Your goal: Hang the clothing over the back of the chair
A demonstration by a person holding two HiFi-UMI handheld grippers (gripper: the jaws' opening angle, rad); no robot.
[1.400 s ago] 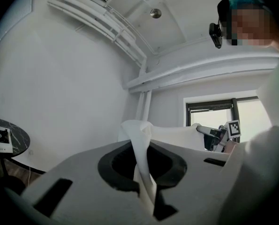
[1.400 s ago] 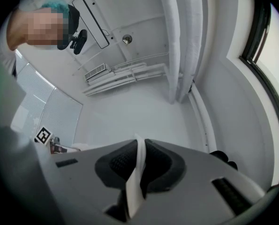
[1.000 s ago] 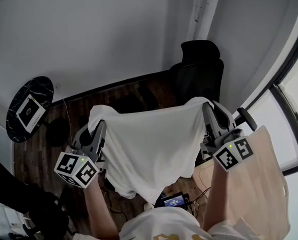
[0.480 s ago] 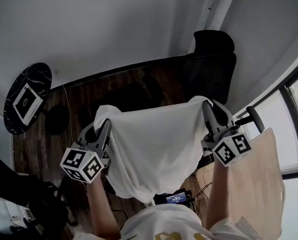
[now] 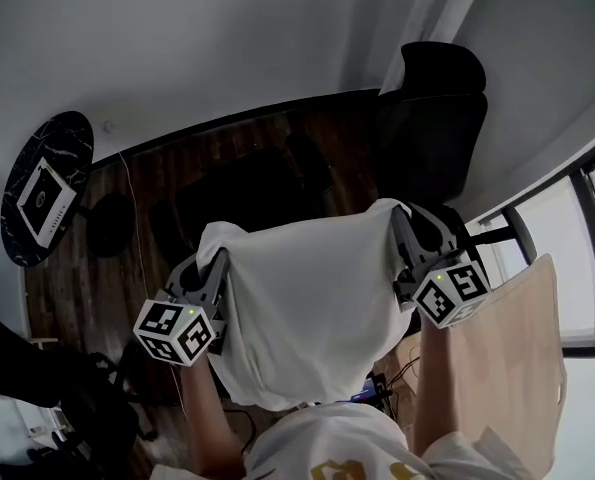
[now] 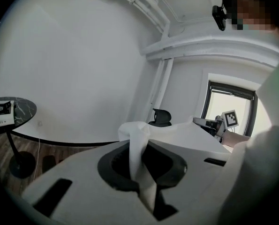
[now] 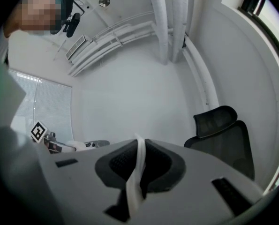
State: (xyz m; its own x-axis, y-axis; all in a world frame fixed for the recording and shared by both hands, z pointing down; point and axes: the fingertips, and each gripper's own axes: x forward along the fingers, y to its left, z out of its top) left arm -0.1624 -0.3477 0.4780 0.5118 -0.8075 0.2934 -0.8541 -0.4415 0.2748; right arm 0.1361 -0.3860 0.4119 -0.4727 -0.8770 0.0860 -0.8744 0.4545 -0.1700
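The left gripper (image 5: pixel 209 266) is pinching one top corner of the white garment (image 5: pixel 307 308), its jaws nearly together on a fold. The right gripper (image 5: pixel 405 230) is clamping the other corner likewise. The garment is hanging spread between them. Beyond it, apart, the black chair (image 5: pixel 432 118) is standing by the wall, and a round table (image 5: pixel 42 188) is sitting far left.

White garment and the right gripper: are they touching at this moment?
Touching. In the right gripper view, the right gripper has its jaws shut on the white garment.
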